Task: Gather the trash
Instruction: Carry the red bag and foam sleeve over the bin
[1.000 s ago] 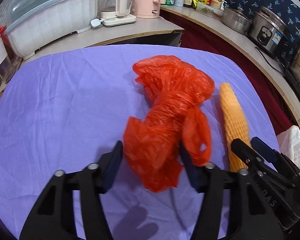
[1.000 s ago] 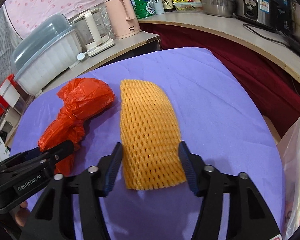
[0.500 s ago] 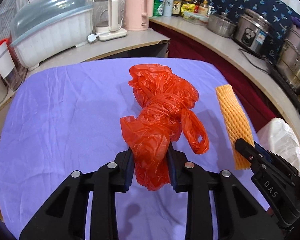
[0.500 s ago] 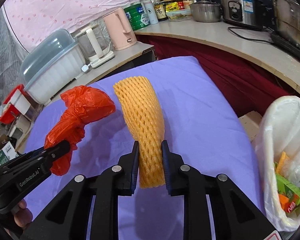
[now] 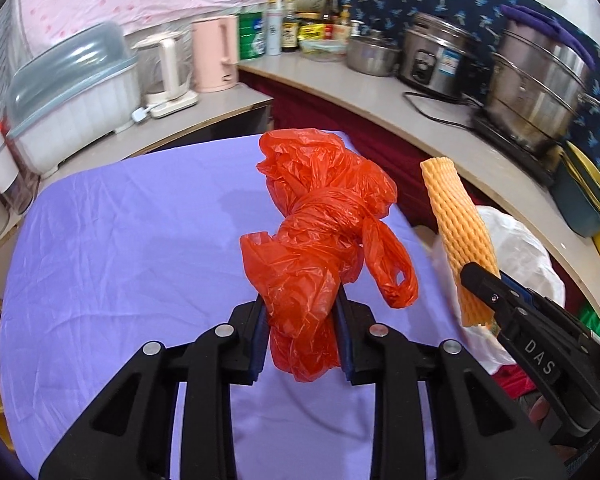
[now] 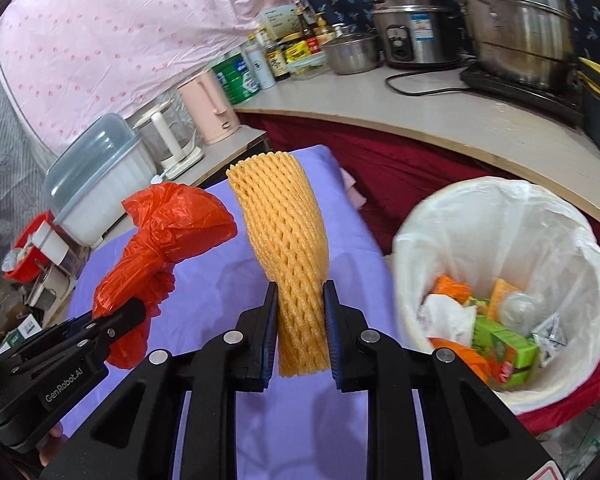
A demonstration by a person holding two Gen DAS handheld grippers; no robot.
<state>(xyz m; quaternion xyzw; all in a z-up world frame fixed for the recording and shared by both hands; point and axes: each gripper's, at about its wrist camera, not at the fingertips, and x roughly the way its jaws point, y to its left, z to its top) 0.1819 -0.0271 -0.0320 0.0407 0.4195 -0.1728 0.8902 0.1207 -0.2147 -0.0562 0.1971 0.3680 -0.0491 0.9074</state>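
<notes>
Trash is held clear above the purple-covered table [image 5: 120,240], red bag [image 5: 320,240] pinched in the left gripper [image 5: 302,330], foam net [image 6: 284,256] in the right gripper [image 6: 300,332], beside the part-filled bin [image 6: 580,264], not yet dropped.

We see a table [image 5: 112,240] covered by a creased purple cloth [image 6: 204,280]; the counter [image 5: 384,100] beyond carries pots [image 5: 540,92], kettles [image 5: 214,54] and bottles [image 5: 274,26].
</notes>
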